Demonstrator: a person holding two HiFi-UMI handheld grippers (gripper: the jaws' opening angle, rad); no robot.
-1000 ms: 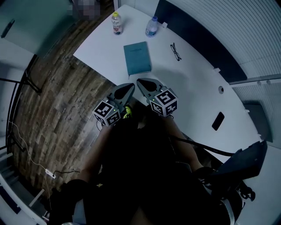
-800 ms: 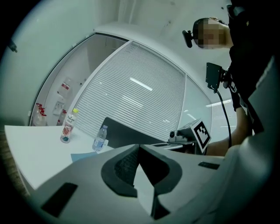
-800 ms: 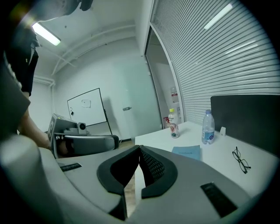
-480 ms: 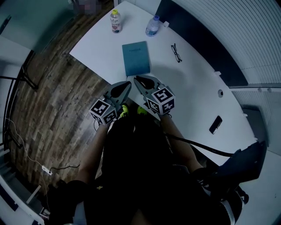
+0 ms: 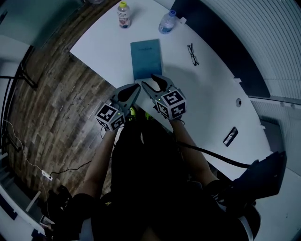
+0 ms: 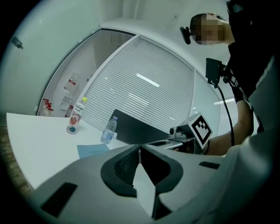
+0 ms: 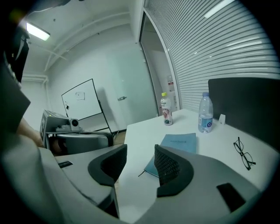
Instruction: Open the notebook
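A teal notebook (image 5: 146,59) lies closed on the white table (image 5: 207,94), also seen flat in the left gripper view (image 6: 92,150) and the right gripper view (image 7: 177,145). My right gripper (image 5: 154,81) hovers at the notebook's near edge; its jaws (image 7: 140,153) are opening, with a clear gap and only table between them. My left gripper (image 5: 136,87) is beside it to the left, over the table's near edge. Its jaws (image 6: 140,148) are opening to a narrow slit with nothing in it. Neither gripper touches the notebook.
Two bottles (image 5: 123,14) (image 5: 167,22) stand beyond the notebook at the far edge. Glasses (image 5: 193,54) lie to its right, and a phone (image 5: 230,136) lies further right. Wooden floor (image 5: 51,94) lies left of the table; a dark chair (image 5: 258,176) stands at the lower right.
Both grippers have moved forward and down toward the notebook's near edge. The right jaws have parted from shut to a clear gap.
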